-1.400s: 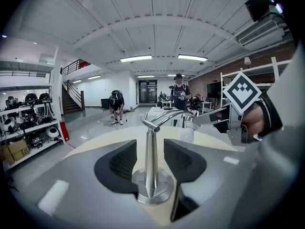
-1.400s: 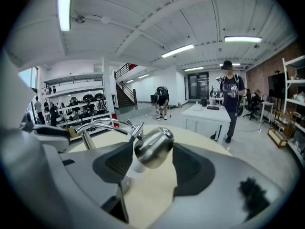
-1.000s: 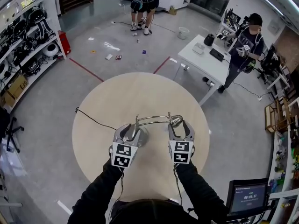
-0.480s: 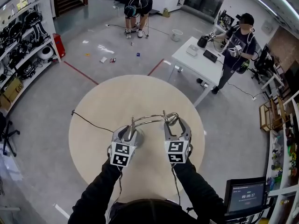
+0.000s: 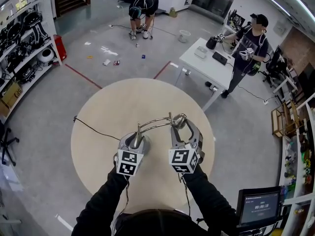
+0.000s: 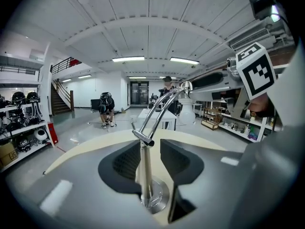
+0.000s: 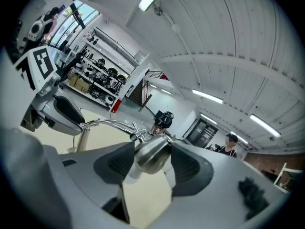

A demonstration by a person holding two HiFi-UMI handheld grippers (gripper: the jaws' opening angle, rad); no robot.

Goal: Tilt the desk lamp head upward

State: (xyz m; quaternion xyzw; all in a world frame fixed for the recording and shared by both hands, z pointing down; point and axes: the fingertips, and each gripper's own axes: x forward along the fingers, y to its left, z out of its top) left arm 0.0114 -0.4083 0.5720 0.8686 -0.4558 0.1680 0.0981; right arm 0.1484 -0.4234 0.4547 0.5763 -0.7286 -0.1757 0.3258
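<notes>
A: Nearest first. What's at the bottom edge?

B: Two black sleeves [image 5: 103, 200], one gripper per hand. The left gripper [image 5: 135, 140] is low over the lamp base [image 6: 159, 194]. The upright post [image 6: 144, 171] stands between its jaws.

A: Clamped?

B: No. The jaws have just been closing. The post lies against one pad, and a strip of table shows between it and the other.

A: And the right?

B: The right gripper [image 5: 181, 127] pinches the lamp head [image 7: 152, 154]. The chrome dome fills the gap with a pad on each side. The gripper is rolled, so its marker cube [image 5: 183, 160] sits canted.

A: Where's the lamp?

B: About the middle of the round table [image 5: 118, 100], toward the person's side. The base is flat on the top and the post is upright. A thin double arm [image 5: 155, 123] arches from the post across to the head. The head hangs at the arm's right end, clear of the tabletop.

A: Anything else on the table?

B: A black cable [image 5: 96, 126] runs left from the lamp to the table's rim.

A: Farther out?

B: Grey floor with a red line [image 5: 83, 74]. A white desk [image 5: 209, 65] is at upper right, with a person in a cap [image 5: 250, 45] standing at its end. Farther back, a second person [image 5: 142, 4] is bent over. Shelves [image 5: 22, 48] of gear line the left wall.
</notes>
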